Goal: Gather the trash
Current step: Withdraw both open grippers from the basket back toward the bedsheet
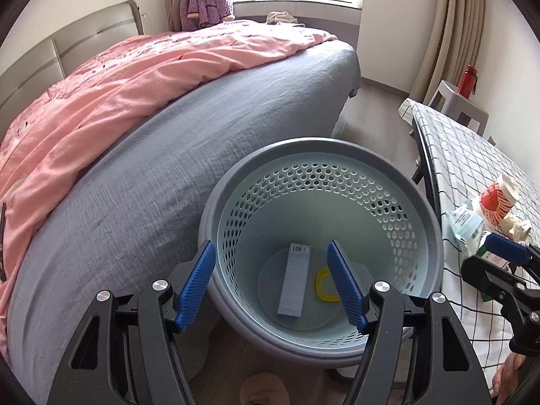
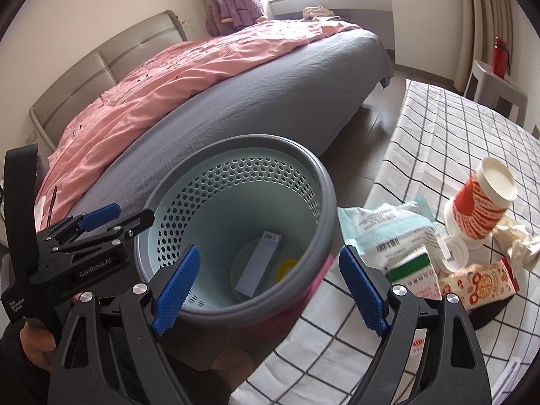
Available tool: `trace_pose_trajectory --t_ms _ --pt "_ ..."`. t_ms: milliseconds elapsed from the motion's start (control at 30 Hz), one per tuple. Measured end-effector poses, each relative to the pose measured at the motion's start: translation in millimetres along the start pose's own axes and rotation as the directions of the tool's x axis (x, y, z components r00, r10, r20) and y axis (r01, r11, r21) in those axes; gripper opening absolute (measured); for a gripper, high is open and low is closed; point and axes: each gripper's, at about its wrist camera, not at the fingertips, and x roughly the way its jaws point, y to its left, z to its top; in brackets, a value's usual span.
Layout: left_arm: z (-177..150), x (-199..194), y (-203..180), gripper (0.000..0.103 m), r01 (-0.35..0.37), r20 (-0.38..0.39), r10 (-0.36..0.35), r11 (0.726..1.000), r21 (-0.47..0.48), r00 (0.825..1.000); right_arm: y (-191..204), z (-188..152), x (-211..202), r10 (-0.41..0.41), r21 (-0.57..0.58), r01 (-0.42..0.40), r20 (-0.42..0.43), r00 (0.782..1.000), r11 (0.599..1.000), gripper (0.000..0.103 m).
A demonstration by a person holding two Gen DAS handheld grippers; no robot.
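Your left gripper [image 1: 271, 283] sits closest to the lens, its blue ribbed fingers [image 1: 197, 287] spread apart over the mouth of the trash bin [image 1: 435, 236] with nothing pinched between them. That bin has a thick grey rim and a pale blue inner wall punched with rows of little honeycomb holes, and it stands on the floor between the bed [image 1: 141, 185] and the tabletop [image 1: 472, 155].

Down at the bottom of it you've got a long grey-blue box [image 1: 293, 280] with a barcode at one end, lying flat, and a small yellow ring [image 1: 324, 285] just beside it.

Your right gripper [image 2: 270, 290] is wide open too and holds nothing; one finger hangs over the bin's near rim, the other over the checked cloth on the tabletop.

The rest of the trash is still piled near the tabletop's edge by the bin: a pale teal wrapper [image 2: 381, 229] with a barcode, a green-and-white carton [image 2: 413, 270], a red-and-white cup [image 2: 479, 202] tipped on its side, a white lid [image 2: 454, 253], some crumpled tissue [image 2: 519, 239], and a small cream box with red print [image 2: 479, 283]. They're all touching or overlapping, a proper little heap.
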Motion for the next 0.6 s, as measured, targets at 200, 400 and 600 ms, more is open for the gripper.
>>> trace_pose_trajectory --t_ms 200,400,600 --pt "-1 -20 -13 0.068 0.018 0.039 -0.02 0.999 0.037 0.999 -15 -18 -27 -0.035 0.041 0.034 0.022 0.999 0.999 0.083" --pt "-7 -37 -34 0.069 0.066 0.05 -0.07 0.995 0.077 0.996 -35 -41 -61 -0.097 0.084 0.093 0.046 0.994 0.992 0.083" --pt "-21 -46 -66 0.069 0.13 0.033 -0.135 0.985 0.116 0.99 -64 -74 -97 -0.184 0.147 0.176 0.041 0.982 0.973 0.083"
